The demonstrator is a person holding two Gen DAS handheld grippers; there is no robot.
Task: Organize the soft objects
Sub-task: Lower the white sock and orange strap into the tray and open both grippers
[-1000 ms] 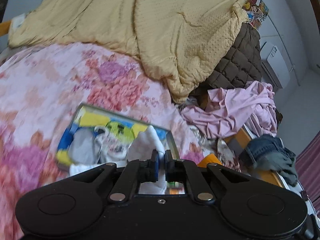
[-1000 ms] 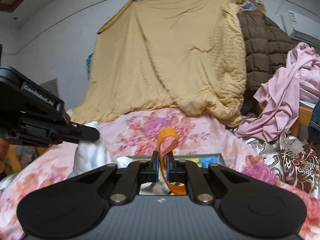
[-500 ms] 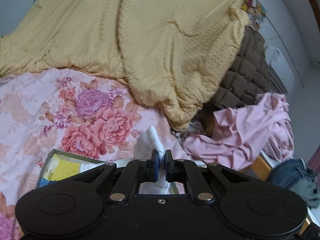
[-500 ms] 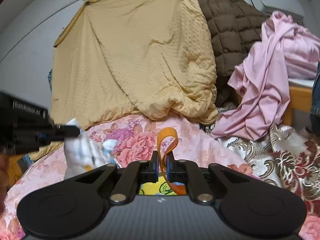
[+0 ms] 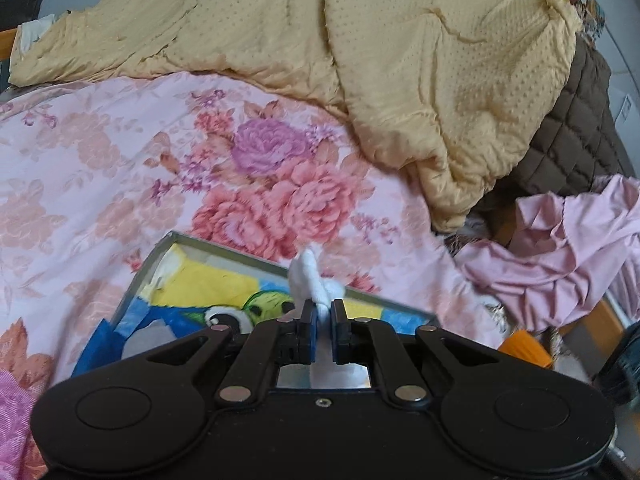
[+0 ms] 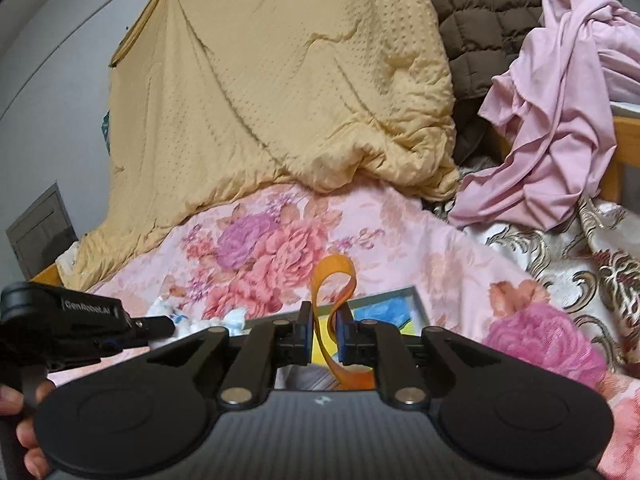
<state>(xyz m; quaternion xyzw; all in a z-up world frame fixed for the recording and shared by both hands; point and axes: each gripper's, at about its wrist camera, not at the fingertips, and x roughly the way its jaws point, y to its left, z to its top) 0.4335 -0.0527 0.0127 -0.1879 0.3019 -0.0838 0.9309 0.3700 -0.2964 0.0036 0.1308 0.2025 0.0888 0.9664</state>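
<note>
Left gripper: my fingers are clamped on a white soft cloth whose tuft pokes up toward 12 o'clock.
Change, left: half a second ago the tray was barely in sight at 8 o'clock; now its picture-printed floor fills the space under my fingers, so I judge I am over the drop spot.
Right gripper: fingers pinch an orange strap that loops upward.
Change, right: the tray corner has come into view at 1 o'clock.
Only in the right view: my left gripper from the side at 9 o'clock, low over the floral bedspread, its white cloth bunched beside it.
</note>
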